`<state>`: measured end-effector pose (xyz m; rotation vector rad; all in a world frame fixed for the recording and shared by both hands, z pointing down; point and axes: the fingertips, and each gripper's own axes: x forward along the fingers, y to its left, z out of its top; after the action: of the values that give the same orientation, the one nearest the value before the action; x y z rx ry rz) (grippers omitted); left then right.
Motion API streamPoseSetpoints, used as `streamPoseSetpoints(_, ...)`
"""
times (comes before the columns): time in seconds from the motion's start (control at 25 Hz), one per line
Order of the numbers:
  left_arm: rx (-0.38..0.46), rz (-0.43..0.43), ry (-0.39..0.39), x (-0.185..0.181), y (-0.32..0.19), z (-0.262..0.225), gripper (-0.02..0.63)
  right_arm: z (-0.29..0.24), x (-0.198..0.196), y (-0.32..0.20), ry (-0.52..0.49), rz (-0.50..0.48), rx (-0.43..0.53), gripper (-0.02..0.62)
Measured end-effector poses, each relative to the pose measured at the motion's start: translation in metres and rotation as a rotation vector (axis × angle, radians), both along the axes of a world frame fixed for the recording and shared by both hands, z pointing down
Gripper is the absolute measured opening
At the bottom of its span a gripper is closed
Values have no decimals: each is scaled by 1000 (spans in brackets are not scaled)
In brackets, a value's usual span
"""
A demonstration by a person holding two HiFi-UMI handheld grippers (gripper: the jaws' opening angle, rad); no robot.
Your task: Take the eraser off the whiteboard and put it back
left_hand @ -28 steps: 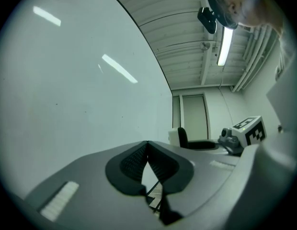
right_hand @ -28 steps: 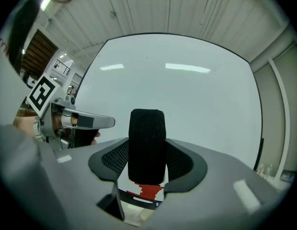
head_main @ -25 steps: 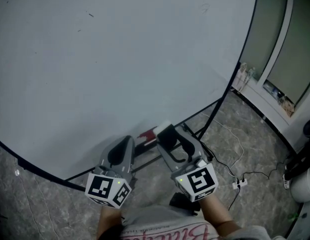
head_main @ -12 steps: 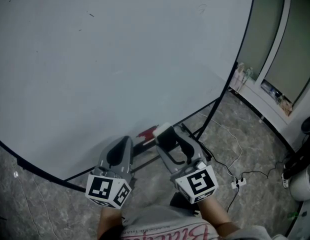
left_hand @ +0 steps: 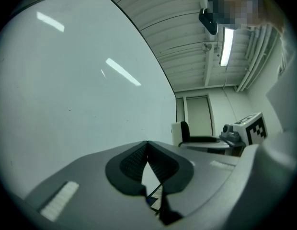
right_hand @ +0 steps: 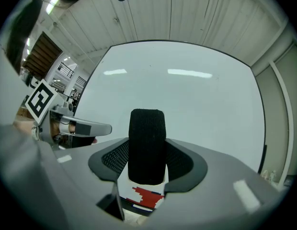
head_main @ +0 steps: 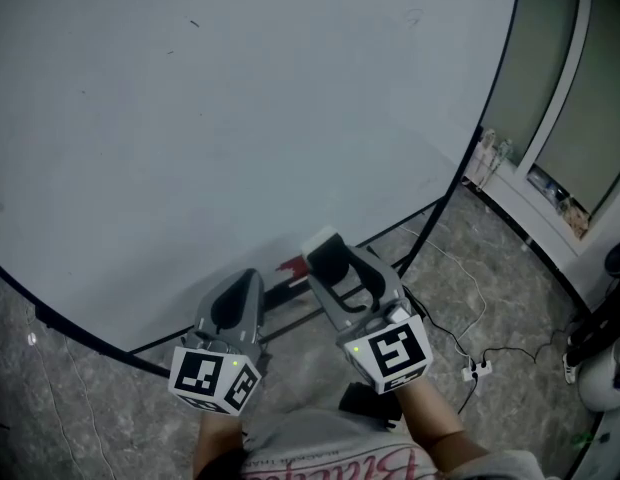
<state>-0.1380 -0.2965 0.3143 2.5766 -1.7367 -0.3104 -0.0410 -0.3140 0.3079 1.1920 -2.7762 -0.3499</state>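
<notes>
1. Gripped in the right tongs (head_main: pixel 338 268): the eraser (head_main: pixel 326 250), pinched on both sides by the pads, so jaws set fairly wide on it. Standing upright between them in the right gripper view, long axis across the closing line, black felt toward the camera.
2. Just beside, at the left: left tongs (head_main: pixel 250 280), jaws closed tip to tip, nothing between them, so no part in the carry as things stand.
3. Straight ahead of the eraser: the whiteboard (head_main: pixel 240 118), its lower edge close beyond the tips. Touching or a little apart, not clear from any view. Judged as the deciding relation: a short push forward from the right hand, eraser kept square to the surface.
4. Under the eraser at the board's lower edge: a red-and-white thing (right_hand: pixel 147 198), kind not clear.
5. Board itself: pale, nearly blank, only a few faint marks, black frame along the edge.
6. Farther off: grey stone-patterned floor (head_main: pixel 90 408), a cable with a power strip (head_main: pixel 477 368) at the right, and a glazed door or window (head_main: pixel 580 118) beyond.
</notes>
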Motion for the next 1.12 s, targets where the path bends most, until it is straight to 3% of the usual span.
streamPoseSetpoints(0.28,6,-25,-7,-5,4,-3,0,-31,-32,-26,4,14,87,229)
streamPoseSetpoints(0.72,14,-66,-15,-14,11,-7,0,-57,-78,-77,-45,67,82,229)
streamPoseSetpoints(1.12,21,-102,-5,-23,18,-9,0,-58,-83,-92,-37,122,60,230)
